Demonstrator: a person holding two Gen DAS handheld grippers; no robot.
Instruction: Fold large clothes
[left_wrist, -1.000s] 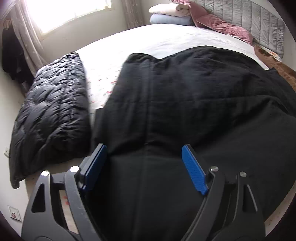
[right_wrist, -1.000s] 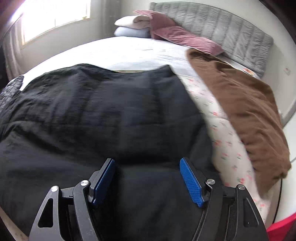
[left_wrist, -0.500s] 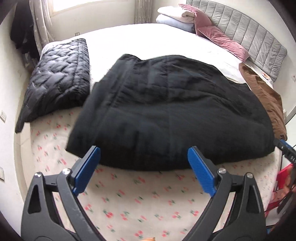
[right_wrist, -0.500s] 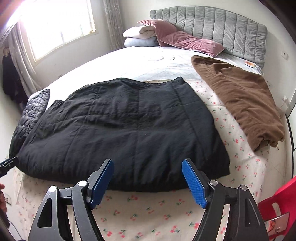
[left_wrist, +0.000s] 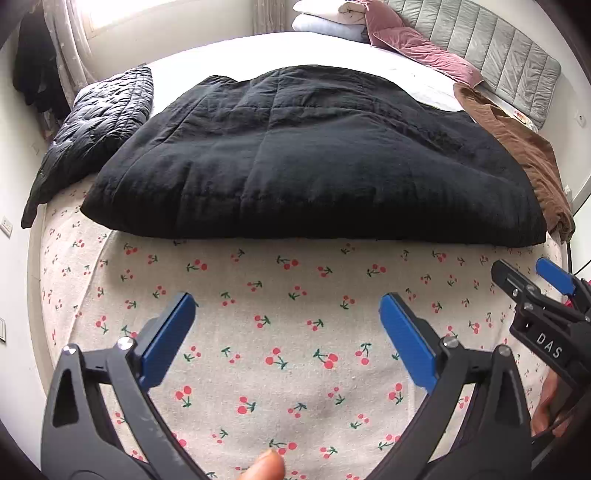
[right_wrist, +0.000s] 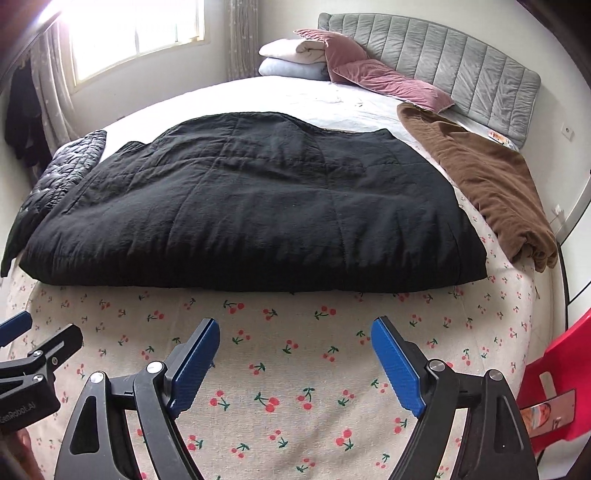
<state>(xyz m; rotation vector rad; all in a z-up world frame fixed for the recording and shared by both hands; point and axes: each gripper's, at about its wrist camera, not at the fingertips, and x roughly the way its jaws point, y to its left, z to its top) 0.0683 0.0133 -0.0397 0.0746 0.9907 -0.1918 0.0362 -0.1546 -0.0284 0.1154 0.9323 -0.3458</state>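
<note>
A large black padded garment (left_wrist: 303, 158) lies folded flat on the cherry-print bed sheet (left_wrist: 280, 314); it also shows in the right wrist view (right_wrist: 251, 206). My left gripper (left_wrist: 288, 332) is open and empty, held over bare sheet short of the garment's near edge. My right gripper (right_wrist: 291, 354) is open and empty, also over the sheet short of that edge. The right gripper shows at the right edge of the left wrist view (left_wrist: 535, 291). The left gripper shows at the left edge of the right wrist view (right_wrist: 33, 350).
A dark quilted jacket (left_wrist: 96, 122) lies at the garment's left. A brown garment (right_wrist: 484, 184) lies at its right. Pillows (right_wrist: 369, 74) and a grey headboard (right_wrist: 461, 74) are at the far end. A red object (right_wrist: 557, 387) stands by the bed's right corner.
Both grippers have pulled back off the black garment toward the bed's near edge. A second ago they were low over the garment; now they hover over bare sheet, open.
</note>
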